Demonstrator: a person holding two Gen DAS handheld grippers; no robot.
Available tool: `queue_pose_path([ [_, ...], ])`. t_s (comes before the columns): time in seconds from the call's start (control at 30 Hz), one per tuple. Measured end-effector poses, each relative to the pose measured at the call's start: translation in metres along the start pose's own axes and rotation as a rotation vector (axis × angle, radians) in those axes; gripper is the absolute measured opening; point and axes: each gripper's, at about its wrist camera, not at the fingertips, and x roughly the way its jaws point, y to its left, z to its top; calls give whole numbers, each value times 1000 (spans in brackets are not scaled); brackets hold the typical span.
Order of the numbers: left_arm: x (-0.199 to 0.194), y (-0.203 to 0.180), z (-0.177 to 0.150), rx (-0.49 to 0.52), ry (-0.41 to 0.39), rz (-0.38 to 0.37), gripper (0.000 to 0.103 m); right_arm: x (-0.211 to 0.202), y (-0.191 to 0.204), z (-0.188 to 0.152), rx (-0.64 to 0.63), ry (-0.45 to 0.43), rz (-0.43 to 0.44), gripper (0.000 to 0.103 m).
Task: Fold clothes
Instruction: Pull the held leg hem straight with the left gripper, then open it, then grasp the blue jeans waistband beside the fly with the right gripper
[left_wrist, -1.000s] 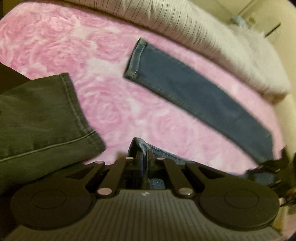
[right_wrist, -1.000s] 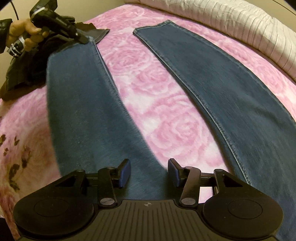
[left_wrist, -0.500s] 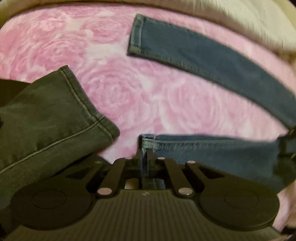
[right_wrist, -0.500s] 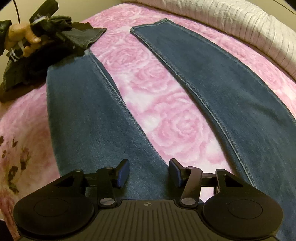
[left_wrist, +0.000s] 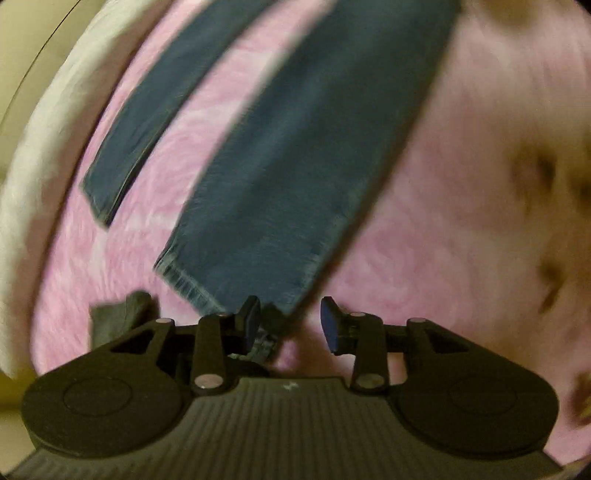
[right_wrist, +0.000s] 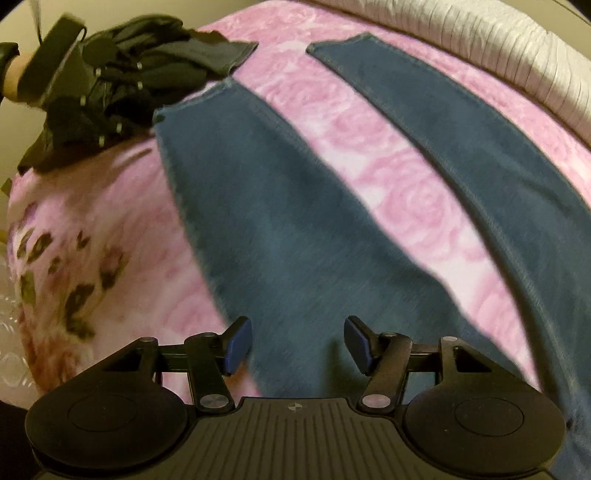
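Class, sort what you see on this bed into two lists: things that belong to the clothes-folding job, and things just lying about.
Part of the job:
blue jeans, both legs spread flat
left gripper, open at the hem
right gripper, open over a leg
dark green garment, another piece of clothing

Just lying about:
pink rose blanket
white ribbed bedding

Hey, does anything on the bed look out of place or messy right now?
Nothing damaged or spilled. The blue jeans lie flat with legs splayed apart on the pink blanket, and a dark garment is bunched by the near hem.
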Motion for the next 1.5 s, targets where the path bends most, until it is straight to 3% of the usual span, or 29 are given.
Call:
queue_pose_path([
  [0.1, 17, -19, 2, 113, 29, 73, 32, -1, 4, -15, 8, 21, -44, 60],
  [0.2, 18, -18, 3, 153, 44, 122, 7, -11, 7, -39, -19, 55, -127, 60],
  [0.27, 16, -14, 5, 155, 52, 142, 5, -17, 9, -55, -38, 78, -182, 61],
  [0.47, -18, 28, 20, -42, 68, 90, 4, -29, 11, -101, -85, 156, -334, 71],
  [0.63, -50, 10, 20, 0, 123, 32, 4, -25, 4, -132, -82, 229, -416, 71],
  [0.77, -44, -22, 14, 34, 174, -17, 3, -59, -17, -147, 161, 140, -409, 71],
  [0.9, -37, -28, 22, 21, 217, -16, 4, -112, -55, -173, 456, 16, -441, 72],
  [1.07, -52, -37, 44, -26, 256, -101, 23, -184, -139, -226, 852, -99, -551, 72],
  [1.17, -70, -49, 74, -37, 244, -139, 24, -220, -188, -263, 1040, -176, -587, 72],
  [1.23, -81, -55, 109, -79, 218, -140, 24, -238, -217, -280, 1101, -221, -590, 73],
  [1.33, -92, -61, 172, -149, 174, -129, 25, -254, -253, -302, 1101, -264, -561, 73],
  [1.5, -91, -83, 317, -251, 79, -127, 29, -251, -323, -335, 1042, -303, -424, 73],
])
